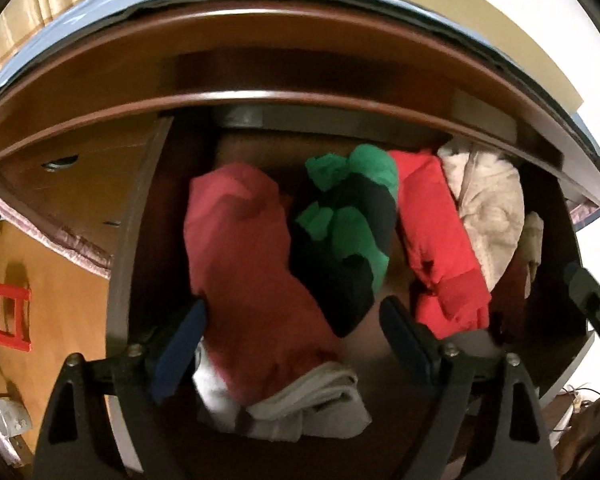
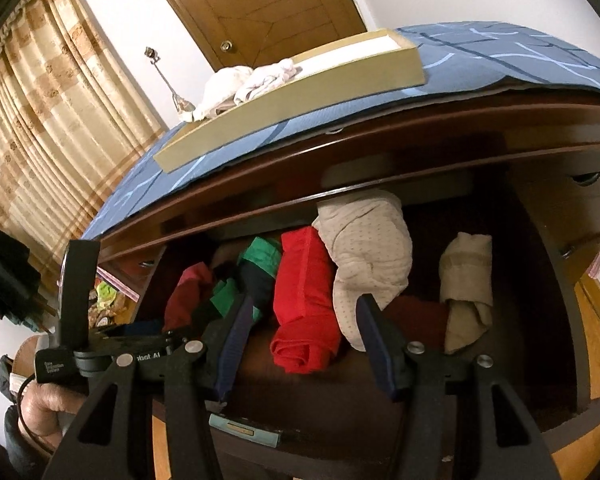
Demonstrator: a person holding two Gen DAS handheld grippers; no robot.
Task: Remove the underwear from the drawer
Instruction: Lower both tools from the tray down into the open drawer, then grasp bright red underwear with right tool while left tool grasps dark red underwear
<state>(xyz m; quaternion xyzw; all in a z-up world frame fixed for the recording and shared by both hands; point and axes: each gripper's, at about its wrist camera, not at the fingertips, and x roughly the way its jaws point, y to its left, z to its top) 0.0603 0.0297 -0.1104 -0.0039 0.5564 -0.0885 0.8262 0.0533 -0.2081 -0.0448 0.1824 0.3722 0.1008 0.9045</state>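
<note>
The open wooden drawer [image 1: 136, 248] holds several rolled pieces of underwear. A dark red piece [image 1: 240, 248] lies between the fingers of my left gripper [image 1: 294, 328], which points steeply down with jaws wide and pads not clearly pressing. To its right lie a green-and-navy piece [image 1: 348, 236], a bright red roll [image 1: 440, 248] and a beige dotted piece [image 1: 488, 208]. A white-grey piece [image 1: 300, 396] sits at the near edge. My right gripper [image 2: 306, 322] hovers open over the drawer front, nothing in it, with the bright red roll [image 2: 304, 304] just beyond its tips.
On the dresser top a blue cloth [image 2: 500, 52] carries a shallow tan tray [image 2: 300, 108] with white cloth [image 2: 244, 88] in it. A tan rolled piece [image 2: 466, 288] lies at the drawer's right. A hand [image 2: 40, 404] holds the left gripper. A red stool [image 1: 8, 316] stands on the floor.
</note>
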